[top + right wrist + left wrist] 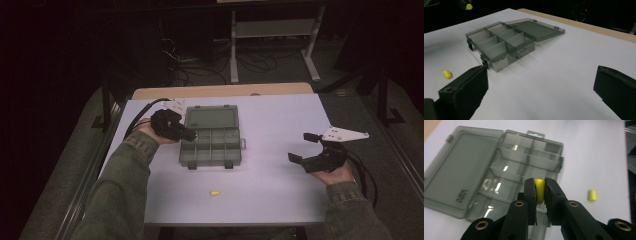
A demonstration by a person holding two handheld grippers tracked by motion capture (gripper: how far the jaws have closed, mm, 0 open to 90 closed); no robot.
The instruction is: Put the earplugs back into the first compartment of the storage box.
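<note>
Sleeve fabric, olive and coarse-woven, is covering the person's left forearm, which is coming in from the bottom left of the high view. Left gripper (191, 135) is hovering at the left edge of the compartment box (212, 141); its matte black fingers (530, 192) are clamping a small yellow plug (539, 190), smooth and rounded, with the pads pressing on both of its sides. In the left gripper view the plug is sitting over the box's near compartments, clear of the dividers.

Compartment box is lying open on the worktop (280, 180), left of centre. It is made of smoky translucent plastic, rectangular, with thin upright dividers splitting the tray into small cells. Its flat lid (210, 118) is folded back flush on the worktop on the far side, and two dark latches are sitting on the front wall.

Second yellow plug (215, 193), a short stubby cylinder, is lying on its side on the bare worktop, near the box's front wall but apart from it.

Worktop surface is pale, matte and smooth, with a strip of wood-coloured board (220, 90) showing along its far edge.

Right gripper (303, 147) is resting low at the right edge of the worktop, well apart from the box. Its blocky black fingers (469, 85) are standing wide apart with nothing between them. Grey three-cornered plate (344, 134) is sitting on top of it.
</note>
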